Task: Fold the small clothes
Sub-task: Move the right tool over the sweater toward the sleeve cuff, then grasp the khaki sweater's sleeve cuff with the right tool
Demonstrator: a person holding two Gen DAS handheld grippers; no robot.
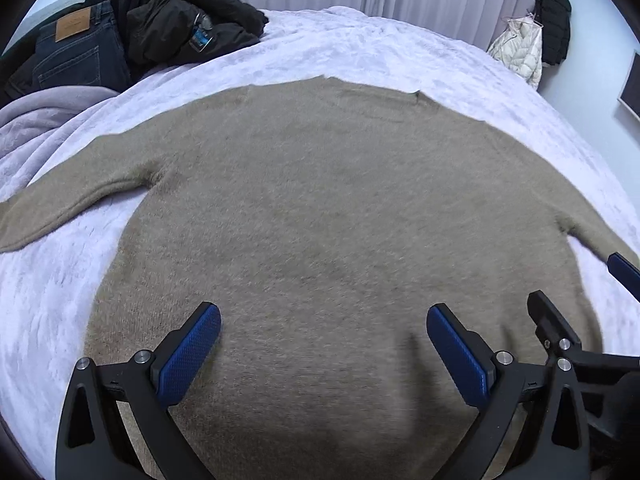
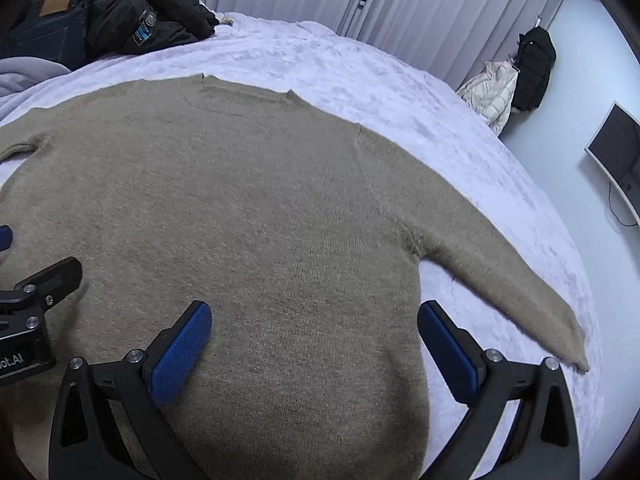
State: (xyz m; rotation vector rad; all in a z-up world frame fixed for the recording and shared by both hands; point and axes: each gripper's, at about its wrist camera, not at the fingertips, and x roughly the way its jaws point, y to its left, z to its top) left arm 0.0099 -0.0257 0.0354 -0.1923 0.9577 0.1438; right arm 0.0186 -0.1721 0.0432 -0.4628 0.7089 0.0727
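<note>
- Lower frame, both views: the left gripper (image 1: 324,344) and right gripper (image 2: 314,340) hover with fingers spread wide, grasping nothing, above the lower body of the sweater (image 1: 320,220).
- Mid frame: the sweater lies flat on the bed cover (image 1: 380,48), neckline toward the top, filling most of each view. It looks like a fuzzy, soft knit, probably light and limp, likely to sag and stretch if lifted by one point; the pile should grip the blue pads (image 2: 180,360) well.
- Right of the right view: the right sleeve (image 2: 500,272) stretches down toward the lower right; the left sleeve (image 1: 60,204) runs to the left edge of the left view. Cuff and shoulder seam seem the sensible holds.
- Upper left: jeans (image 1: 80,52) and a dark jacket (image 1: 180,28) lie heaped, well apart.
</note>
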